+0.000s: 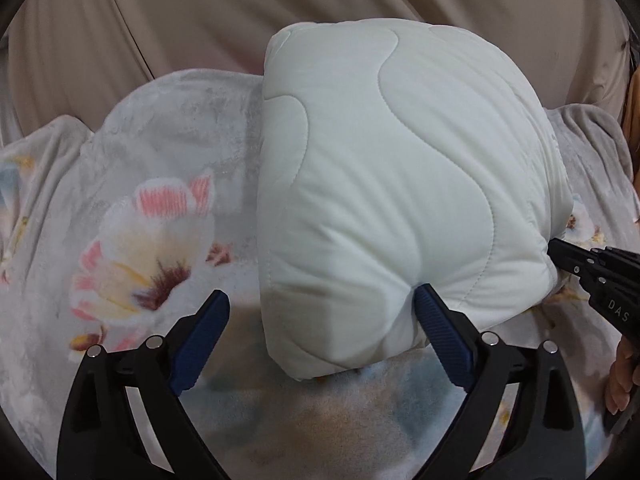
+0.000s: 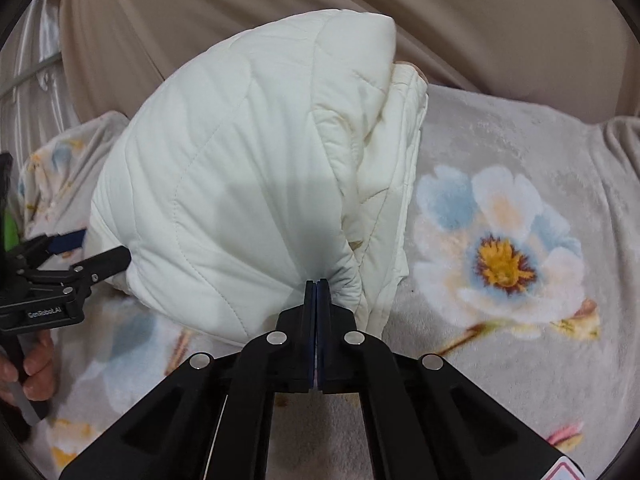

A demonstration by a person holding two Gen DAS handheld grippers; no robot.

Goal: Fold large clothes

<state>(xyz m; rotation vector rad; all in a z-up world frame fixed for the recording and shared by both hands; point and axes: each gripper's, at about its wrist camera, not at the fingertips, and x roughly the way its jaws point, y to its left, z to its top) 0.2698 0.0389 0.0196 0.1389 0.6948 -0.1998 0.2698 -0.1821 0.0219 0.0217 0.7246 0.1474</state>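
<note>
Here, over floral fleece blanket (image 2: 500, 168), folded white quilted jacket (image 1: 400, 168) bunched upright. Left gripper (image 1: 320, 300) spread wide around jacket's near corner, one pad (image 1: 436, 320) touching. Right gripper (image 2: 317, 286) pressed together, pinching jacket's near edge.

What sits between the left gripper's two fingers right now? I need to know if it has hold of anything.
In the left wrist view, the near corner of the folded white quilted jacket bulges between the open left gripper; one finger touches it, the other stands clear over the floral blanket.
</note>
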